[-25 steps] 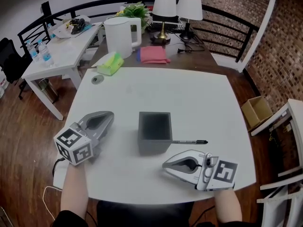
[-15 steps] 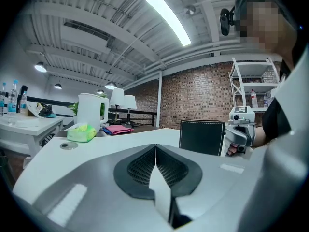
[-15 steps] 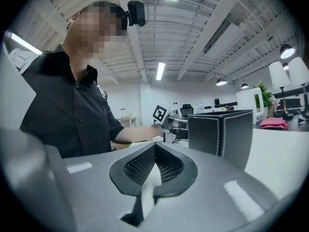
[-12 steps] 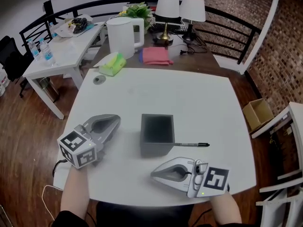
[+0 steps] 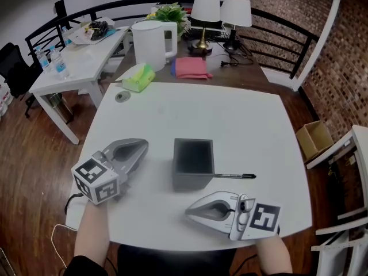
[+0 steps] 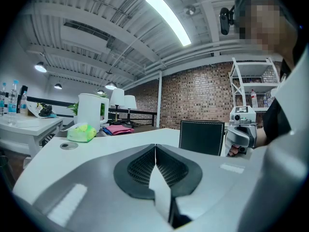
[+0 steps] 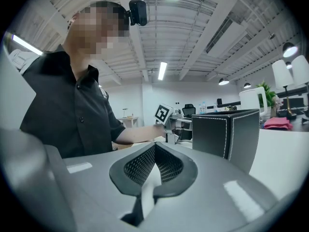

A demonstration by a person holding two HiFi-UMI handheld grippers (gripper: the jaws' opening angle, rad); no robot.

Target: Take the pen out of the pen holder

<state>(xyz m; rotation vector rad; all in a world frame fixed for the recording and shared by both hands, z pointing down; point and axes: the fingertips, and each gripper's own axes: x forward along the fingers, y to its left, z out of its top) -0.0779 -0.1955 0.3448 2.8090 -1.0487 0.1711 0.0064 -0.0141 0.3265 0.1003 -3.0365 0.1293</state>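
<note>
Cannot see into the pen holder (image 5: 194, 163) from the head view: only a dark square mouth. Finds the pen (image 5: 234, 176) out of it, flat on the white table (image 5: 230, 114) just right of the holder, its left end at the holder's lower right edge (touching or a hair apart, hard to tell). Cannot find the pen in either gripper view. Loses both forearms (image 5: 95, 237) at the head view's bottom edge. Shows the left gripper (image 5: 142, 146) left of the holder, its jaws pressed together with nothing between them. Shows the right gripper (image 5: 190, 213) near the table's front edge, in front of the holder, its jaws likewise closed and empty. Against a second ago: places the right gripper further left along the front edge, now before the holder rather than under the pen; leaves the left gripper, pen and holder much as they were.
</note>
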